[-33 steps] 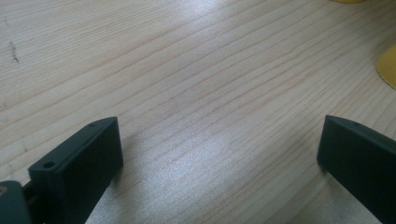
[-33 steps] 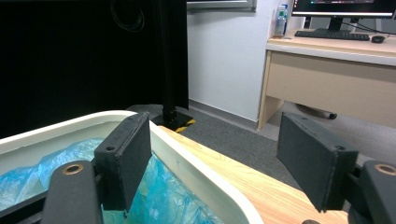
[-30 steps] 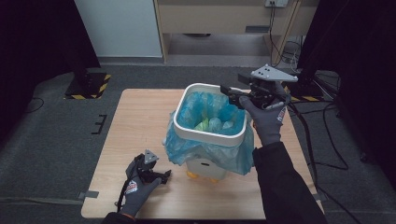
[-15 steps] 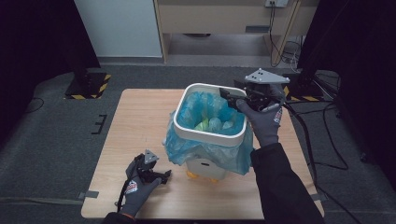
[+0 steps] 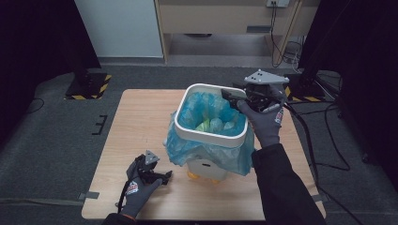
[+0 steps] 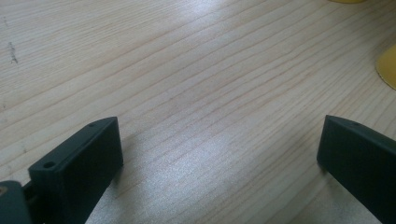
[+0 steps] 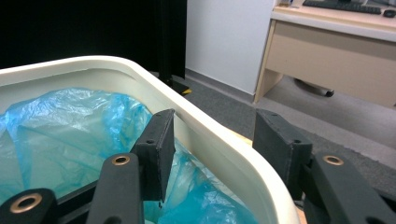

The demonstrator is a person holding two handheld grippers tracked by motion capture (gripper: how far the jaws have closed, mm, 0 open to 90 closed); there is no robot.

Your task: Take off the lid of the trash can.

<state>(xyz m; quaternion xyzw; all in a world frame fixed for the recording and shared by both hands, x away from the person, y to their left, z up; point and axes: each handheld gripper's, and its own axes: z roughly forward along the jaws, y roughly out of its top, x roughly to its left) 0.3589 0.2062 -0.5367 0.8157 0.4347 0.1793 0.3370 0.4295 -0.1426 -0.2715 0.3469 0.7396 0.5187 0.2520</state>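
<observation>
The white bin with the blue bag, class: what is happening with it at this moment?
A person stands at the light wooden table holding a gripper in each hand. The right gripper is open, its fingers straddling the rim of the white plastic bin, one inside and one outside. The bin is lined with a blue plastic bag draped over its sides. The left gripper rests open, low over the bare tabletop, holding nothing.

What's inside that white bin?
The white bin holds a blue plastic liner, draped over its sides. A pale green patch shows low down; whatever lies beneath the crumpled plastic is hidden.
</observation>
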